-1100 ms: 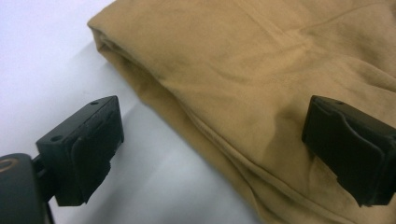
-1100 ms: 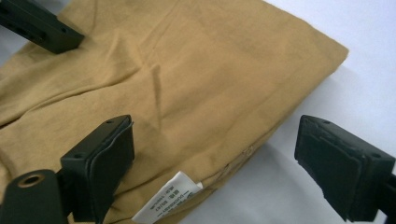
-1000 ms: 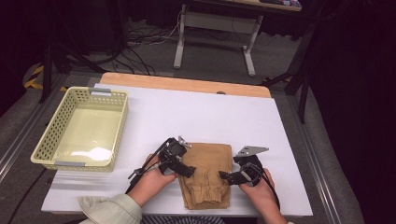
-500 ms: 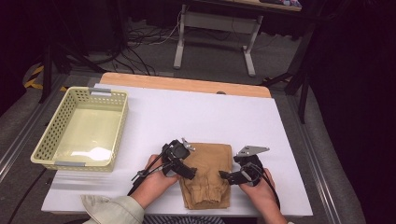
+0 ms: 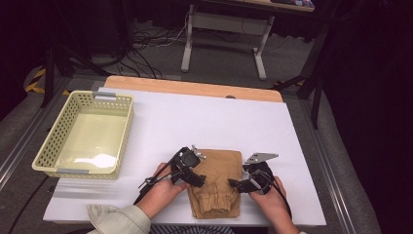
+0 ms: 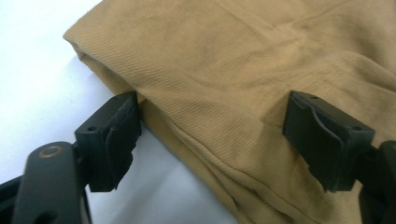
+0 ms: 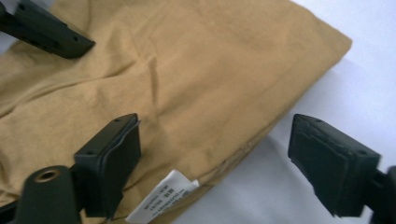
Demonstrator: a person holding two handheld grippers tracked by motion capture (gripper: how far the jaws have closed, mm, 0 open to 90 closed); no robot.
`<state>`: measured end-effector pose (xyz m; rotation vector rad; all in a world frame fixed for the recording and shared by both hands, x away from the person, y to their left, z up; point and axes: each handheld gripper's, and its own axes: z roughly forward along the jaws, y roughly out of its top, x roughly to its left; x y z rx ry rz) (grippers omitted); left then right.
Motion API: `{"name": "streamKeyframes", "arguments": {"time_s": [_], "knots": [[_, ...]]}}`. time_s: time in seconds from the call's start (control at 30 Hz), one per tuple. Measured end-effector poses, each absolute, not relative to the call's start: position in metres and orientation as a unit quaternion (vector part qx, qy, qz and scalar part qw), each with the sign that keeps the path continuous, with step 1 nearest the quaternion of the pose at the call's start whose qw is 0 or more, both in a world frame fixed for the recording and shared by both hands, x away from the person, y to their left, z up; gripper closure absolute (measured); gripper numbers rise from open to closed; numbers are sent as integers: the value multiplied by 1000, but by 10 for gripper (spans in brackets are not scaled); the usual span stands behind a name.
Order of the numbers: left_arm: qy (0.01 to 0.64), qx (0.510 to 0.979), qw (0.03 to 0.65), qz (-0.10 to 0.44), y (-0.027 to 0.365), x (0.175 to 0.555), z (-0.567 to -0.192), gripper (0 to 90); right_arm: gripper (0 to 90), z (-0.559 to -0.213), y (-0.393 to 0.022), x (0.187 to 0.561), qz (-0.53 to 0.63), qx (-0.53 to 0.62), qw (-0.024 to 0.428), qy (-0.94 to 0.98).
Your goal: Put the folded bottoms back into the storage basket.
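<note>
A folded tan garment (image 5: 219,178) lies on the white table top (image 5: 195,117) near its front edge. My left gripper (image 5: 198,178) is at the garment's left edge. In the left gripper view the gripper (image 6: 212,130) straddles that folded edge (image 6: 224,70), one jaw on the table and one over the cloth. Its jaws have just been closing, with the cloth between them. My right gripper (image 5: 233,184) is at the right edge. In the right gripper view the gripper (image 7: 215,149) brackets the garment (image 7: 196,60) at its white label (image 7: 161,196), also closing. Neither gripper's pads pinch the cloth.
A pale yellow plastic basket (image 5: 51,146) stands at the table's left side. A wooden strip (image 5: 195,88) runs along the far edge, with a metal stand and cables on the floor beyond. A light sleeve (image 5: 117,219) enters at the bottom.
The left gripper has edged slightly right, onto the garment's left edge. The right gripper has stayed where it was, and the garment has not moved.
</note>
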<state>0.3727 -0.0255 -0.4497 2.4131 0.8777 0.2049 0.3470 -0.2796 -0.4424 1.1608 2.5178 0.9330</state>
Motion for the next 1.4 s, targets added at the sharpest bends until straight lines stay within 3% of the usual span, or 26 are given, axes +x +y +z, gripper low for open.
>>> {"name": "streamKeyframes", "arguments": {"time_s": [0.27,0.33,0.5,0.67,0.8,0.97,1.4], "knots": [[328,898,284,77,-23,372,-449,313,253,-446,-276,346,296,394,111,863],[331,897,284,77,-23,371,-448,344,335,-445,-274,344,296,392,110,864],[333,895,285,78,-23,370,-446,473,428,-445,-273,342,299,396,107,862],[333,895,288,71,-25,366,-445,610,635,-443,-270,339,301,399,95,861],[330,895,294,59,-26,364,-445,788,738,-443,-270,340,311,401,74,858],[330,895,295,53,-25,365,-444,823,814,-444,-272,339,323,400,67,855],[334,879,335,58,-9,365,-418,830,827,-419,-273,333,365,393,95,839]]}}
